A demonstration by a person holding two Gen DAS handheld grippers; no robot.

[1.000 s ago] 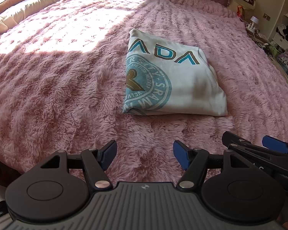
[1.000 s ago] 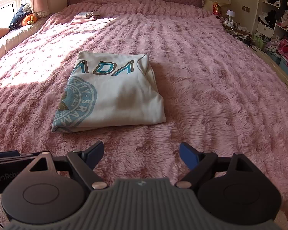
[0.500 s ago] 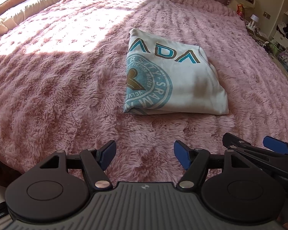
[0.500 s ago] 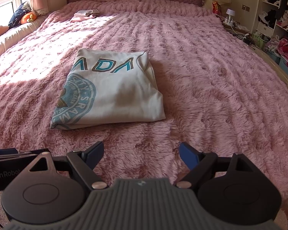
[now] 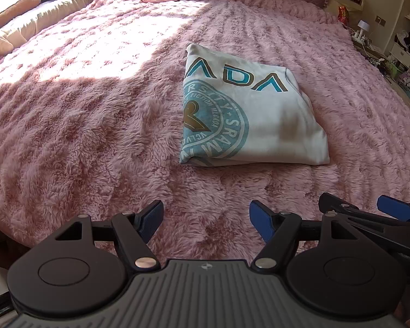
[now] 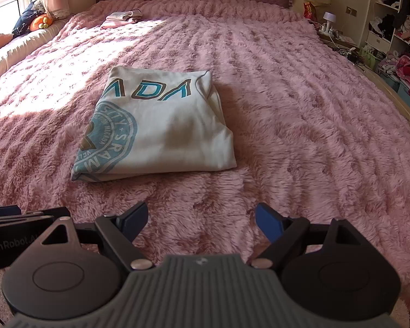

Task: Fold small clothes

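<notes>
The folded shirt (image 6: 155, 125) lies mid-bed, well ahead of both grippers. Left gripper (image 5: 205, 220) jaws are opening, empty; right gripper (image 6: 201, 221) wide, empty. Regrabbing could undo the folds (plush blanket (image 6: 314, 136) snags).

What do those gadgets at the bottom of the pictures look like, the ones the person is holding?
Each hand-held gripper, left and right, has a ribbed grey body, two round black discs at its sides, and black angled fingers with silver rivets, tipped with blue textured pads. White lettering reading "GenRobot" shows on the left one's side in the right wrist view. No cables or sleeves are clearly visible.
</notes>
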